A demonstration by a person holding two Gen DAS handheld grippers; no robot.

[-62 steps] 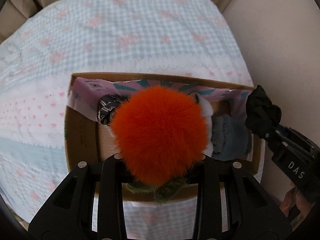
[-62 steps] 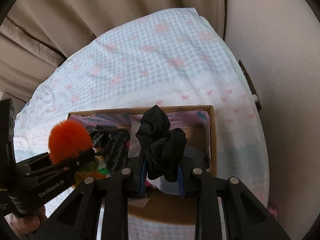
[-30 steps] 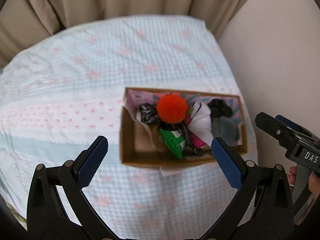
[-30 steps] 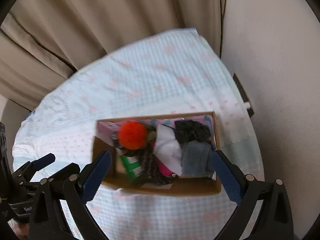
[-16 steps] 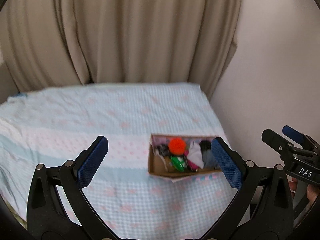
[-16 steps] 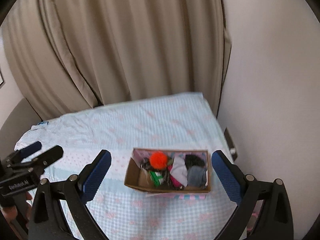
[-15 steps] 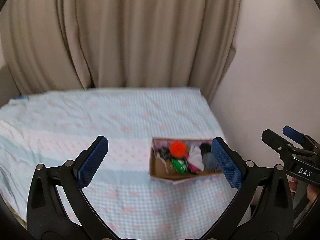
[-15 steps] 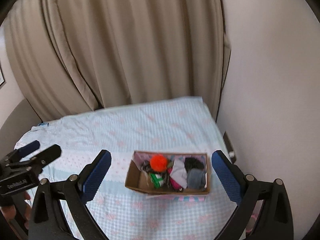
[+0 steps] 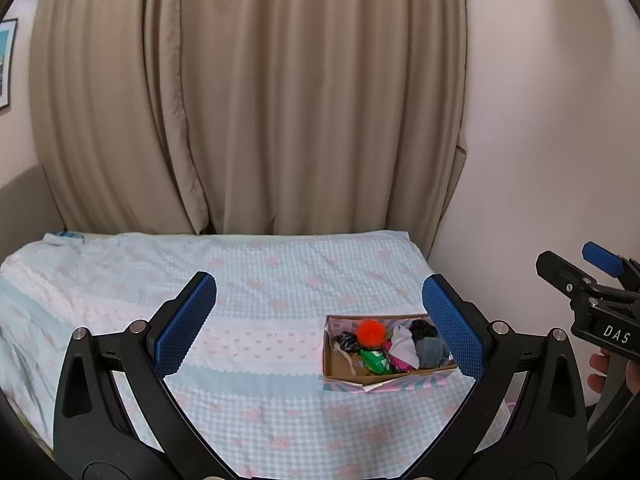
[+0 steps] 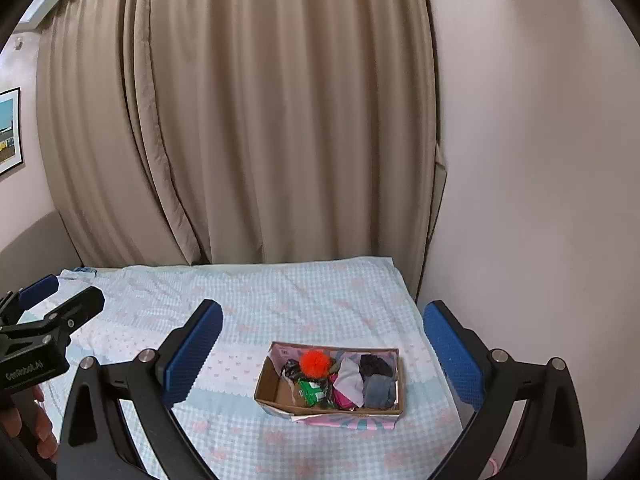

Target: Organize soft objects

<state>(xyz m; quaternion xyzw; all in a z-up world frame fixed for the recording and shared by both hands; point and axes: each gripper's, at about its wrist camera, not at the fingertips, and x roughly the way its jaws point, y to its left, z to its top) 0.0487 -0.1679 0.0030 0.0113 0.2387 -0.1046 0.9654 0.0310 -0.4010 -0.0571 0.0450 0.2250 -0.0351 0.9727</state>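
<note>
Looked pretty much done at this point. The cardboard box sat on the bed, toward its right side near the wall, and all the soft stuff I could spot was inside it: the orange pom-pom on top around the middle, a black scrunchy-looking thing and a grey fabric piece at the right end, plus something white and a green packet in between. Nothing loose was lying on the bedspread that I could see, so I'd guess there was little or nothing left to put away.

The left claw was spread wide and empty, well back from the box and touching nothing. Same for the right claw: jaws wide apart, nothing between them, hanging well clear of the box.
</note>
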